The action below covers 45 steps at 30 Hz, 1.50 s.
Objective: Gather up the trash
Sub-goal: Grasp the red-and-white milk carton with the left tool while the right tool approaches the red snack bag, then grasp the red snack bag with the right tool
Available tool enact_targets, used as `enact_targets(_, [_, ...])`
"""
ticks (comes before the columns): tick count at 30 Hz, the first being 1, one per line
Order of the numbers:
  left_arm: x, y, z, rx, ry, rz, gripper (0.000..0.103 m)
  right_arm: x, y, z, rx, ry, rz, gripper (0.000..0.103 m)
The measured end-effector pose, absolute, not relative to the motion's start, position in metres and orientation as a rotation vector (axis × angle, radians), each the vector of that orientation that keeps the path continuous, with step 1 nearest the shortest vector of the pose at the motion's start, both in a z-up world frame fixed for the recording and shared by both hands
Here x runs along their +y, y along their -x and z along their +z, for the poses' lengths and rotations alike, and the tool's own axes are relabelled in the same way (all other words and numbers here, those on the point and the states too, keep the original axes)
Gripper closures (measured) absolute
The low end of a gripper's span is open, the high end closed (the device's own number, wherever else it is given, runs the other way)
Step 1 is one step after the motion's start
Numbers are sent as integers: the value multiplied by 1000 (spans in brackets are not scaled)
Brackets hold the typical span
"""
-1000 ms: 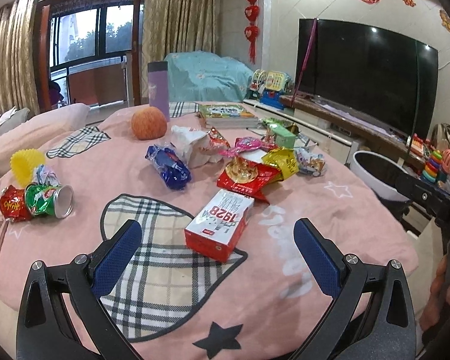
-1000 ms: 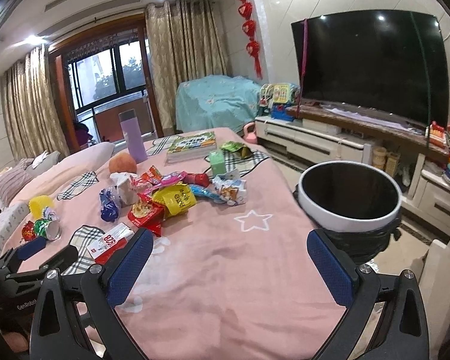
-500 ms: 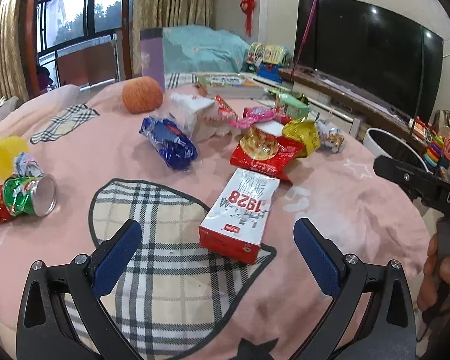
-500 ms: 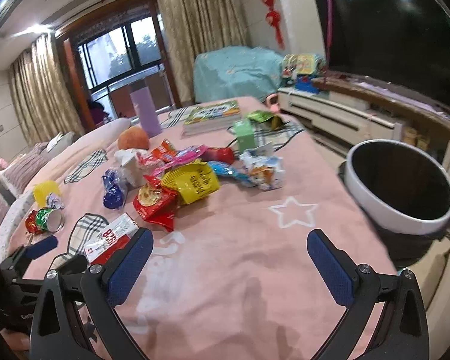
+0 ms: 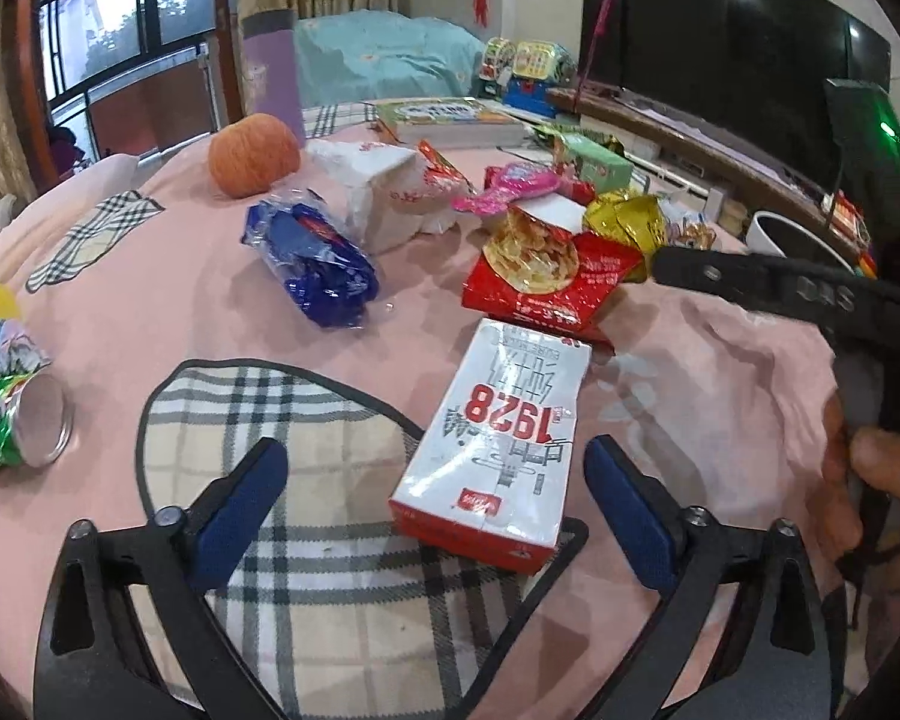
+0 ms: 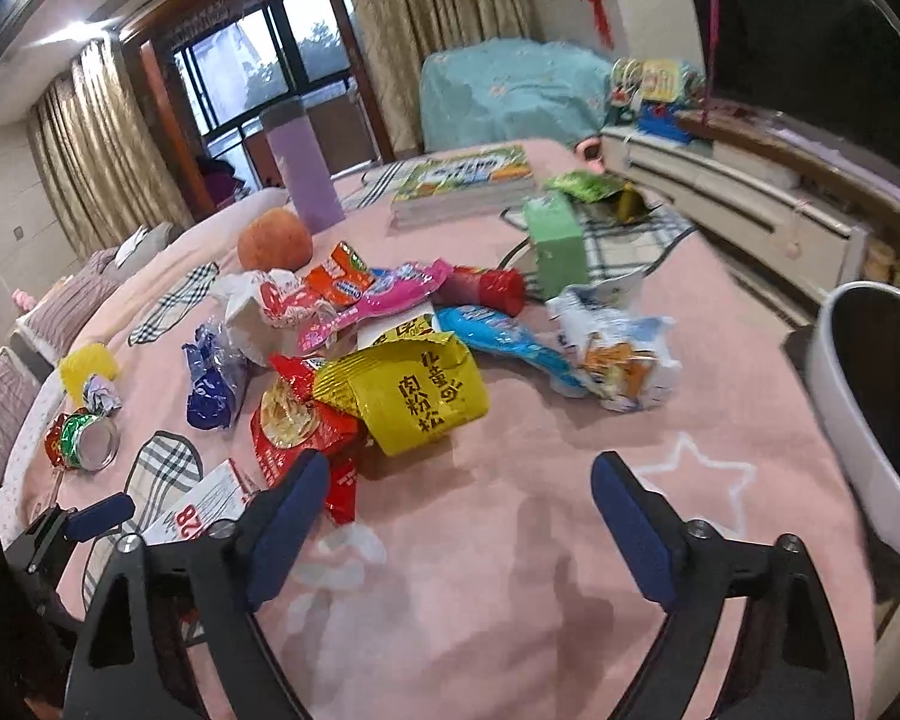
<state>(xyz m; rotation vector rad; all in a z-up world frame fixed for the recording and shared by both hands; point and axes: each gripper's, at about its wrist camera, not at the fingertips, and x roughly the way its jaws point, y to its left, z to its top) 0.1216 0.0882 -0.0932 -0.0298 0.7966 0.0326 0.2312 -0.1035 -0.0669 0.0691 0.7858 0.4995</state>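
Snack trash lies scattered on the pink tablecloth (image 5: 150,312). The near end of a white and red carton (image 5: 498,438) marked 1928 lies between the fingers of my left gripper (image 5: 432,516). Its jaws are closing, and the pads stand clear of the carton's sides. My right gripper (image 6: 459,516) hovers over bare cloth just in front of a yellow bag (image 6: 414,396) and a red snack bag (image 6: 300,426). Its jaws are closing too, with nothing between them. The red bag's corner sits by its left finger.
A white bin (image 6: 858,420) with a dark liner stands off the table's right edge. Farther back are a blue wrapper (image 5: 312,258), an orange fruit (image 5: 252,153), a purple bottle (image 6: 300,174), books (image 6: 462,180) and a green box (image 6: 555,246). A crushed can (image 5: 18,426) lies at left.
Both grippers have moved forward and down toward the trash. The carton now lies between the left fingers, and the bags sit close ahead of the right. Both jaws have narrowed a little.
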Motion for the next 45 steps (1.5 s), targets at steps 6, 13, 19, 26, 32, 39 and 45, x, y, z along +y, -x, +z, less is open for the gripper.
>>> enact_targets(6, [83,-131,-101,834,19,2,27,-94,-251,-73,826,-84,551,30])
enact_targets(13, [83,-135,-100,835,40,-9,51,-88,-259,-76,843,-91,592,77])
enact_targets(19, [82,-133,-97,817,47,3,52,-94,-249,-73,819,-96,598,93])
enact_targets(26, [87,-124,-90,786,68,23,52,-98,-237,-70,847,-162,655,73])
enact_targets(32, [99,-119,-87,777,105,35,52,-77,-225,-70,848,-152,697,52])
enact_targets(39, [105,-113,-85,766,119,44,53,-52,-238,-74,864,-173,710,58])
enact_targets(45, [101,-110,-79,745,115,41,53,-55,-227,-70,849,-143,702,99])
